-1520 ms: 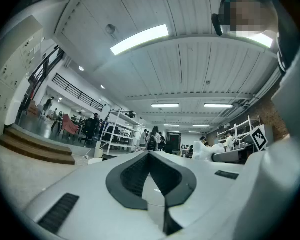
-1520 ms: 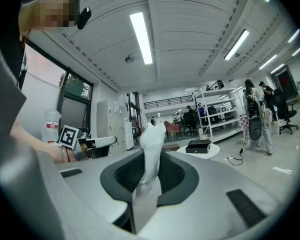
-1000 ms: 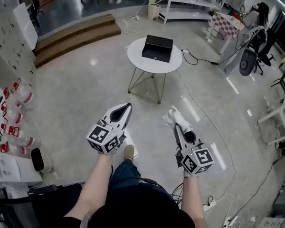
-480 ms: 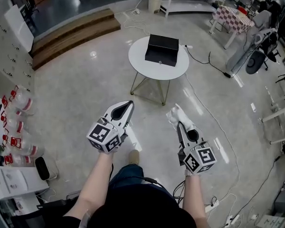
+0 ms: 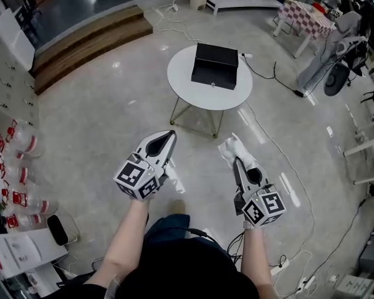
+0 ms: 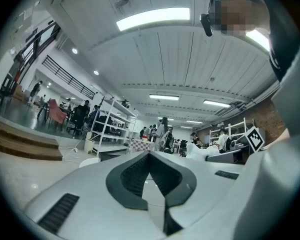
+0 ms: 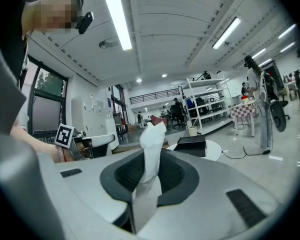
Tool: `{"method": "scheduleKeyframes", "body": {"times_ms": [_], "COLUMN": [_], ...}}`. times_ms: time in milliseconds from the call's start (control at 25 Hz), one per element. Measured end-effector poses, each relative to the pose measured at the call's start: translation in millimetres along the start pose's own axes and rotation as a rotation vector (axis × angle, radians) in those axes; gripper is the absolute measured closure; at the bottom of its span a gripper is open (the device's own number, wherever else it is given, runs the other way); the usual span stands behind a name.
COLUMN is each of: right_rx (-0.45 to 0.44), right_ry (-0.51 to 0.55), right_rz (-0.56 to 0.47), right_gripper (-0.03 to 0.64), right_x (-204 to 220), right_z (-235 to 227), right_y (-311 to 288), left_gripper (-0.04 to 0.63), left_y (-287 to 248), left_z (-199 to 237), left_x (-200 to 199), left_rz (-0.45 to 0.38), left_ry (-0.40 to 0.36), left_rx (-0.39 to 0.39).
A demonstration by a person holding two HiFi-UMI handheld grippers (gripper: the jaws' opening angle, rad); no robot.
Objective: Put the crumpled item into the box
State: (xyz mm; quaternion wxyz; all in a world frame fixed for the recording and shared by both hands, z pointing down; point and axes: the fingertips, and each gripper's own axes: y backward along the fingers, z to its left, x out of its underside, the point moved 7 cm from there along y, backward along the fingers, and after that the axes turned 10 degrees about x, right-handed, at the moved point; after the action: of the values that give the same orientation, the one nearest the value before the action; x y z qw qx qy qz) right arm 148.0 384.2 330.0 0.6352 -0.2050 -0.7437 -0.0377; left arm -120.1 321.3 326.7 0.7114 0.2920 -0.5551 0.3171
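The crumpled item is a white wad of paper (image 5: 232, 148), held up in my right gripper (image 5: 237, 161), which is shut on it. In the right gripper view the paper (image 7: 151, 146) stands upright between the jaws, pinched by my right gripper (image 7: 149, 159). The black box (image 5: 215, 65) lies closed on a round white table (image 5: 188, 85) a few steps ahead; the box (image 7: 191, 145) also shows just right of the paper. My left gripper (image 5: 166, 141) is shut and holds nothing, level with the right one at its left. In its own view the left gripper (image 6: 149, 154) points over the floor.
Wooden steps (image 5: 87, 39) lie at the far left. Bottles with red labels (image 5: 15, 164) stand along the left wall. A cable (image 5: 280, 157) runs over the floor right of the table. A chequered table (image 5: 305, 16), chairs and people fill the far right.
The table and box have come nearer and lower in the head view as the person walks toward them. Both grippers keep their pose, with the paper still held.
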Motion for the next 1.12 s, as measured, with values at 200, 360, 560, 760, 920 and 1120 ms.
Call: {"method": "scheduleKeyframes", "body": {"times_ms": [200,360,560,760,920,1120], "right_rx": [0.013,0.017,0.017,0.0,-0.015,-0.015], "right_ry": [0.003,-0.012,-0.036,-0.038,-0.038,-0.073], "right_rz": [-0.008,-0.017,-0.016,-0.02,-0.007,-0.013], "right_gripper": [0.56,0.56,0.559,0.558,0.558,0.558], "right_x": [-6.0,-9.6,-10.0,-10.4,-9.7,-6.9], "right_z": [2.6,1.9,4.3,9.2,8.7,5.8], "right_y": [-23.0,-36.3,-44.5,-48.9,-49.8,-52.2], "left_gripper": [0.588,0.588,0.588,0.588,0.588,0.588], "left_y": [-9.7,-16.2,-12.2,-2.1,-0.7,3.0], "left_z": [26.3,37.9,43.1,47.6,48.8,51.1], "left_x": [3.2,2.5,0.1,1.5,2.0,5.9], "left_rz": [-0.014,-0.021,-0.017,-0.02,-0.025,-0.018], "left_ry": [0.01,0.015,0.013,0.017,0.029,0.029], "left_rx": [0.016,0.027,0.026,0.0,-0.02,-0.022]}}
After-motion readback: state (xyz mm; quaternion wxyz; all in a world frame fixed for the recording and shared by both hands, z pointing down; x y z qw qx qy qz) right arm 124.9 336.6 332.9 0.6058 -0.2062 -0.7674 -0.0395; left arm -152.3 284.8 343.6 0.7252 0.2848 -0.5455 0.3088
